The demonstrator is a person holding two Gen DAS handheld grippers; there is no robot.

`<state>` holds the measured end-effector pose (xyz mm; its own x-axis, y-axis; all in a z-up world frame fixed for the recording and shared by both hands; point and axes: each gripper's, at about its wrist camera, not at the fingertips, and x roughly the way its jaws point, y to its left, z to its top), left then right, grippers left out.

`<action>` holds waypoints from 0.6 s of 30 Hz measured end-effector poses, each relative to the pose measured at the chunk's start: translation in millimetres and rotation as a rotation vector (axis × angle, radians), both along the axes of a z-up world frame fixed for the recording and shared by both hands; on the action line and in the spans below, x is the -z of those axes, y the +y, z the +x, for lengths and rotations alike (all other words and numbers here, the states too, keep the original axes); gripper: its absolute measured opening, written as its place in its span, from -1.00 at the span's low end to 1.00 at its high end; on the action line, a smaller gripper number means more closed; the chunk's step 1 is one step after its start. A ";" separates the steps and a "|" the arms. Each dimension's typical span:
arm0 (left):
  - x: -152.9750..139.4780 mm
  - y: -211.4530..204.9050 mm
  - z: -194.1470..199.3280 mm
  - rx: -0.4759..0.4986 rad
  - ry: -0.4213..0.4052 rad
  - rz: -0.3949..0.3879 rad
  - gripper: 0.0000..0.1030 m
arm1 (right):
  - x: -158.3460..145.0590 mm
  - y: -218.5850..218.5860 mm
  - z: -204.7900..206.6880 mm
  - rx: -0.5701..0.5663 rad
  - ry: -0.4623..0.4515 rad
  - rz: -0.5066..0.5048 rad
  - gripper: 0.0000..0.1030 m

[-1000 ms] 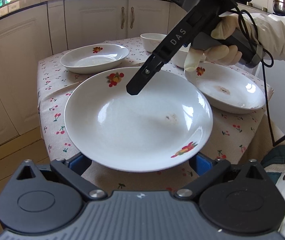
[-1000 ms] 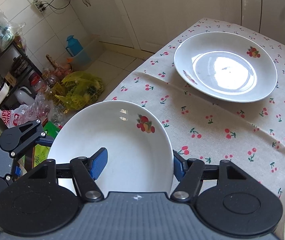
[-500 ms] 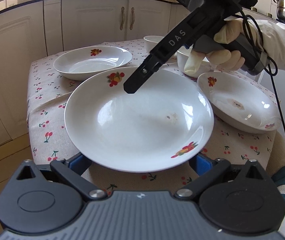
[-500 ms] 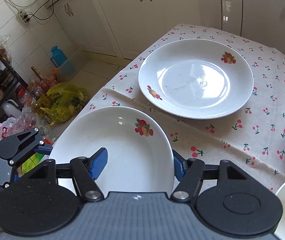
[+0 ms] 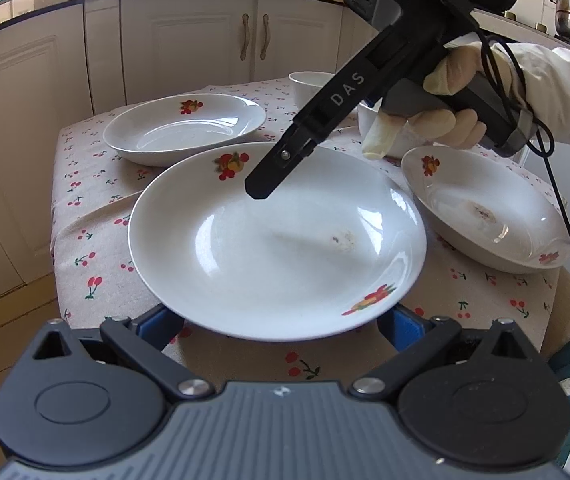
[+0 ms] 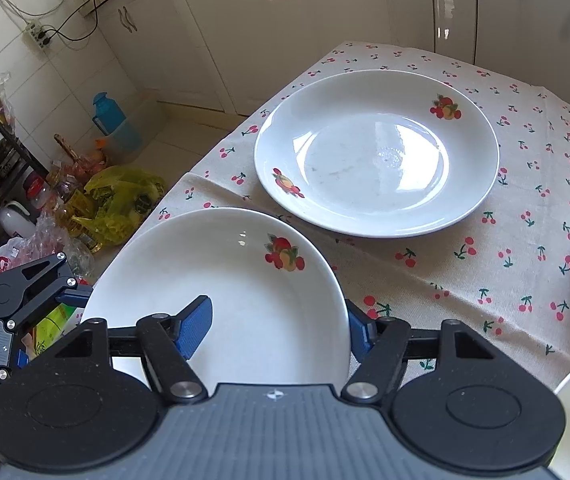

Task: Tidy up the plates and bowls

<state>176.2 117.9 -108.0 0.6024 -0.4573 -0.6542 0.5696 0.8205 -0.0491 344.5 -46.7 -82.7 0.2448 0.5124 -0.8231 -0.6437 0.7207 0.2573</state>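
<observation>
The right gripper (image 6: 277, 326) is pinching the white fruit-printed porcelain plate (image 6: 241, 300) by its rim; the left gripper's (image 5: 281, 320) grip is hidden, so keep the plate level while lowering it onto the matching empty plate (image 6: 377, 152)

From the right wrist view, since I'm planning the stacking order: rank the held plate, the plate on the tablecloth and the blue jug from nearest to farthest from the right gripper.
1. Held plate: at the right gripper, its rim between the fingers.
2. Plate on the tablecloth: ahead, slightly right.
3. Blue jug: on the floor, far left.
</observation>
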 end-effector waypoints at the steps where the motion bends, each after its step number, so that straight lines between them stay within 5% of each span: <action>1: -0.3 0.4 -0.7 -0.002 -0.001 -0.002 0.97 | -0.9 0.9 -1.3 -0.006 -0.005 0.000 0.52; 6: -5.9 6.2 -7.3 -0.031 -0.001 -0.015 0.97 | -16.2 1.0 -13.0 -0.010 -0.079 -0.012 0.91; 18: -29.8 8.6 -48.2 -0.150 -0.048 -0.039 0.98 | -60.5 -31.0 -78.5 0.037 -0.268 -0.013 1.00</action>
